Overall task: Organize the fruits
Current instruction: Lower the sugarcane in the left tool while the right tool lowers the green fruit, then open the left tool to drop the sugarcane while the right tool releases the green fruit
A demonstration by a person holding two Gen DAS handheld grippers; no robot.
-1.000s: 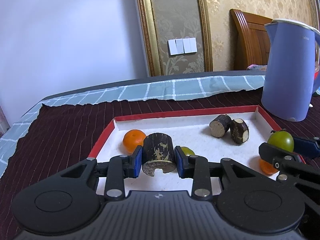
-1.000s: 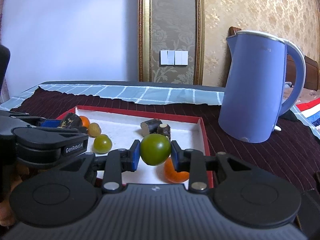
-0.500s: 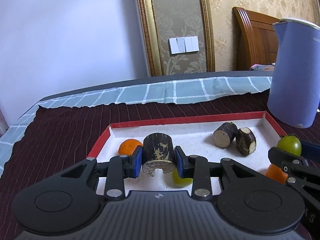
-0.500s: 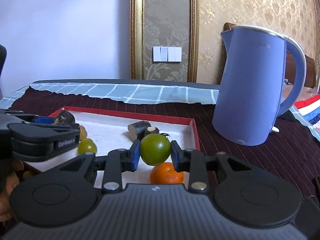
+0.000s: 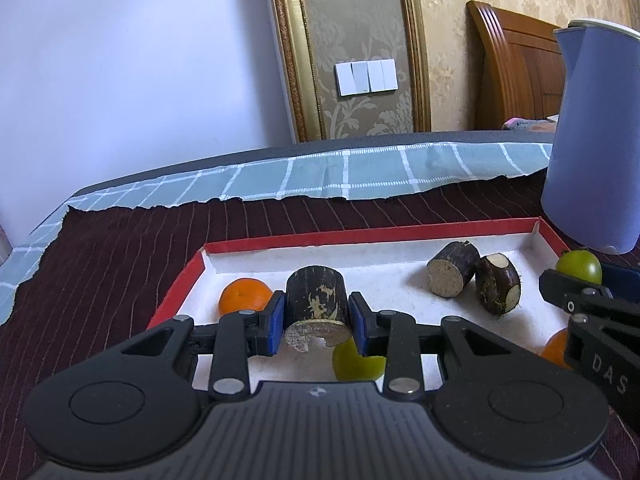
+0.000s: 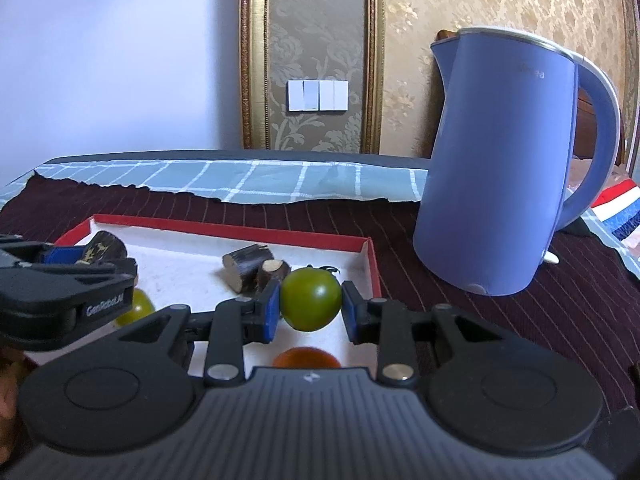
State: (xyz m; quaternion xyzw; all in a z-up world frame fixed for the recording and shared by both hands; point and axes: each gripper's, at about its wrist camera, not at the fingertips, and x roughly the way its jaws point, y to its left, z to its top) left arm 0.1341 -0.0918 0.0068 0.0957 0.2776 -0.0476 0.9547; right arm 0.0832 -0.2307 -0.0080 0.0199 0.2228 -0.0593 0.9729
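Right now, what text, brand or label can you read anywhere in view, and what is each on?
"GenRobot.AI": white print on the side of the left tongs, seen from the right wrist view.
"DAS": white letters, cut off, on the side of the right tongs, seen from the left wrist view.
Pale brand mark near the top of the blue kettle: too blurred to read.

"GenRobot.AI" is printed on the left claw (image 6: 82, 259); "DAS" on the right claw (image 5: 582, 282).

Right gripper (image 6: 310, 306): fingers clamp green tomato (image 6: 310, 300)
Tray (image 6: 372, 262): holds dark cane pieces (image 6: 256, 268)
Kettle (image 6: 500, 168): right of tray
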